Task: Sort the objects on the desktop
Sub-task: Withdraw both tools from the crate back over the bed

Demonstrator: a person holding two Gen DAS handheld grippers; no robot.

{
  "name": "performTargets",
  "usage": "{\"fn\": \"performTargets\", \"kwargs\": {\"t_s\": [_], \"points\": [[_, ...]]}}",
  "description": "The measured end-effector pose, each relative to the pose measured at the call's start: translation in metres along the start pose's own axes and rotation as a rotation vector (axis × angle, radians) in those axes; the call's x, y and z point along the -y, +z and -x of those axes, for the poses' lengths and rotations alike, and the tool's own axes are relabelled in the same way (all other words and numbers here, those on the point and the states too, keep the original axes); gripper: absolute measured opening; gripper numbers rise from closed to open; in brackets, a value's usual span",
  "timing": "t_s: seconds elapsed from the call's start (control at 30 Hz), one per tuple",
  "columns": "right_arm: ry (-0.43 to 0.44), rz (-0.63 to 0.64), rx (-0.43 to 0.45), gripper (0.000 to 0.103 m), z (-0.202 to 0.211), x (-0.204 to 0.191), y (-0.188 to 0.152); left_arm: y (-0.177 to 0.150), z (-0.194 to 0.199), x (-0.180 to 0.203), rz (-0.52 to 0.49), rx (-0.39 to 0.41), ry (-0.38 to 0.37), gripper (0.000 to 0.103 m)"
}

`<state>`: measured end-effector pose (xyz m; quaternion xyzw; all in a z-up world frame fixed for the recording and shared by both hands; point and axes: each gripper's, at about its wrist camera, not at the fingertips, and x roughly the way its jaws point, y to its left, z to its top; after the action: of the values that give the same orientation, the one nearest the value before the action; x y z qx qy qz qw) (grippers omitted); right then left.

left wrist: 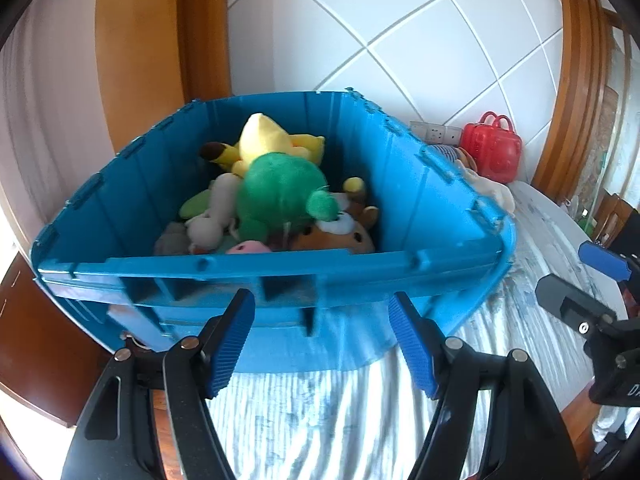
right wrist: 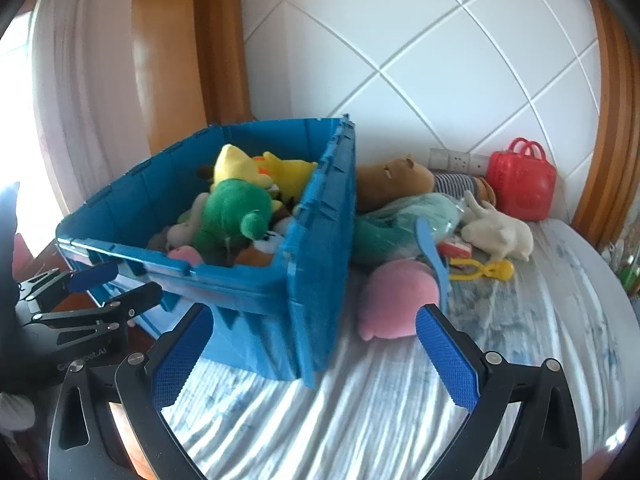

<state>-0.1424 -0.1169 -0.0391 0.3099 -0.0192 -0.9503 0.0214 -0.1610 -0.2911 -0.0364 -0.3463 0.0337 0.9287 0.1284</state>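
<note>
A blue plastic crate (left wrist: 280,272) (right wrist: 312,264) stands on the bed, holding several plush toys, with a green plush (left wrist: 280,196) (right wrist: 236,208) and a yellow plush (left wrist: 268,140) (right wrist: 256,168) on top. My left gripper (left wrist: 322,336) is open and empty just in front of the crate's near wall. My right gripper (right wrist: 312,356) is open and empty in front of the crate's corner. A pink plush (right wrist: 396,300) lies on the bed to the right of the crate, just beyond my right fingertip.
Right of the crate lie a brown plush (right wrist: 392,180), a teal plush (right wrist: 404,216), a white plush (right wrist: 500,232), a blue scoop (right wrist: 432,256), yellow tongs (right wrist: 480,270) and a red toy case (right wrist: 520,180) (left wrist: 492,148). The bed has a striped sheet (right wrist: 360,420). A tiled wall stands behind.
</note>
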Motion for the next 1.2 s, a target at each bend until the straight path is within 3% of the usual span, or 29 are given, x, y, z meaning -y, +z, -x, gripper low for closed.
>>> {"fn": "performTargets", "kwargs": {"t_s": [0.47, 0.6, 0.7, 0.83, 1.03, 1.2], "points": [[-0.031, -0.066, -0.019, 0.103, 0.046, 0.125, -0.024, 0.004, -0.019, 0.108, 0.008, -0.066, -0.08, 0.069], [-0.048, -0.086, -0.035, 0.103, 0.055, 0.168, -0.034, 0.001, -0.028, 0.146, -0.008, -0.095, -0.07, 0.069], [-0.05, -0.099, -0.042, 0.103, 0.063, 0.198, -0.041, -0.003, -0.037, 0.174, -0.015, -0.124, -0.064, 0.078], [-0.044, -0.104, -0.054, 0.103, 0.07, 0.236, -0.053, -0.008, -0.045, 0.211, -0.01, -0.137, -0.059, 0.078], [-0.03, -0.113, -0.101, 0.103, 0.067, 0.282, -0.073, -0.018, -0.056, 0.251, 0.007, -0.176, -0.046, 0.078], [-0.021, -0.129, -0.12, 0.103, 0.062, 0.299, -0.077, -0.022, -0.062, 0.268, 0.013, -0.209, -0.034, 0.078]]}}
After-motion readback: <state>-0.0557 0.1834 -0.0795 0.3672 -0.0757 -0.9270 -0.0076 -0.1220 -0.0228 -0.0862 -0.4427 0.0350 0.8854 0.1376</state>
